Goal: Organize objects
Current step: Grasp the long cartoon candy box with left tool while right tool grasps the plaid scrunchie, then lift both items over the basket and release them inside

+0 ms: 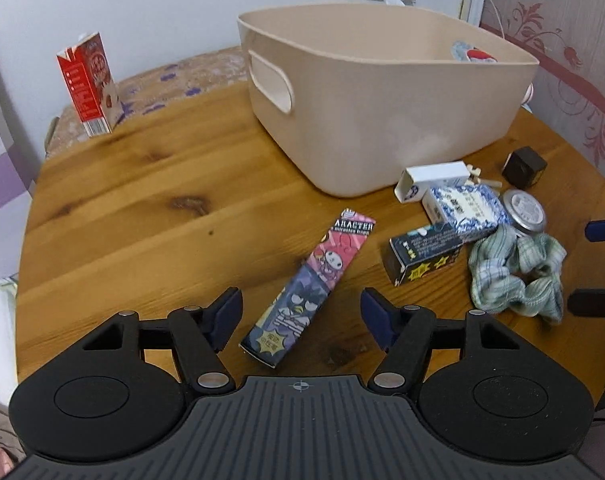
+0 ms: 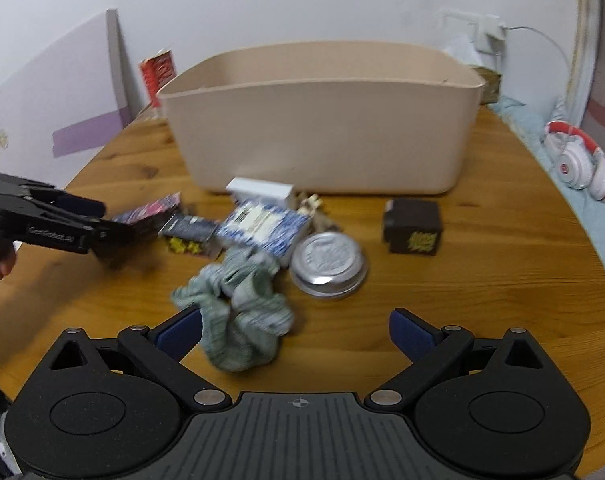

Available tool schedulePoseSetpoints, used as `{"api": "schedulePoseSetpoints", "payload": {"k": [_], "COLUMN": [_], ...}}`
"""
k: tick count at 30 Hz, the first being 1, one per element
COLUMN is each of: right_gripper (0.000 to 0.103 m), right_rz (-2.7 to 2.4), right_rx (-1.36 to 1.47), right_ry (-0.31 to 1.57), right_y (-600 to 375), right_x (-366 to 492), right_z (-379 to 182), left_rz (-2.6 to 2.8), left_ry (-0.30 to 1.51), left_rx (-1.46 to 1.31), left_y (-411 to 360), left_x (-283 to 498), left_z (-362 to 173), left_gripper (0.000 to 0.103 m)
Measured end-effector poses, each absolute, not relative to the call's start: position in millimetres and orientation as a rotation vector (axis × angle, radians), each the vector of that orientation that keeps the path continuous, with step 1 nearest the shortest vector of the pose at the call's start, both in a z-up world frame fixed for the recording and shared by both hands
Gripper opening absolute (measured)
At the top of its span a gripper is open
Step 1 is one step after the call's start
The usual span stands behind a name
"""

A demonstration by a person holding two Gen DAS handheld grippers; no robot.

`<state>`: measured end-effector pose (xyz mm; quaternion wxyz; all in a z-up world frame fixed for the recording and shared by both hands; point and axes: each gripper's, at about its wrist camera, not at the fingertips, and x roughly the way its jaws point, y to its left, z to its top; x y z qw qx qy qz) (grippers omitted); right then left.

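Two open claws; one beige bin; one scrunchie

The right gripper hung wide open over a green scrunchie, with the beige bin toward the table's far edge.

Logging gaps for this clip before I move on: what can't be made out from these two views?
- Bin contents: left wrist view shows only a red-white-blue item peeking above the rim; the near wall hides everything in the right wrist view.
- Scrunchie, blue-white box: motion-blurred in the right wrist view, print unreadable.
- Right gripper: cut off by the left wrist view's right edge.
- Red carton: partly behind the bin, right wrist view.
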<state>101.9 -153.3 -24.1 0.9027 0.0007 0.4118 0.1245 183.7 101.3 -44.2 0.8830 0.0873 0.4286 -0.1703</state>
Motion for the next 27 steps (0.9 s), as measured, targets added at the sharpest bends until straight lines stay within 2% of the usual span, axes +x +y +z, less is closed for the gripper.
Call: {"api": "schedulePoseSetpoints", "payload": {"k": [3,9,11,13,14,17,20,27], "right_gripper": [0.099,0.084,0.070,0.060,0.051,0.033,0.020,0.014], "right_rz": [0.277,0.296,0.302,0.309,0.311,0.314,0.318,0.338], "right_rx": [-0.023,-0.036,-0.043,-0.052,-0.058,-0.074,-0.077,-0.083], "right_ry": [0.865,0.897,0.901,0.907,0.900,0.889,0.889,0.857], "right_y": [-144,-132,-131,-129,-129,-128,-130,-136], "right_x": [103,113,115,116,116,116,115,106], "right_z": [-29,-37,-39,-41,-42,-42,-41,-32], "left_rz": [-0.361,-0.363,-0.362,-0.363,-0.360,-0.352,-0.357,-0.341], "left_ry": [0.911,0.900,0.892,0.887,0.886,0.887,0.886,0.847], "left_rx": [0.175,0.173,0.173,0.171,0.171,0.180,0.189,0.149], "left_y": [103,98,97,96,95,92,88,90], "left_x": [188,184,181,178,177,172,166,146], "left_z": [-51,-54,-53,-52,-52,-51,-50,-31], "left_gripper": [0.068,0.056,0.047,0.031,0.024,0.023,0.023,0.023]}}
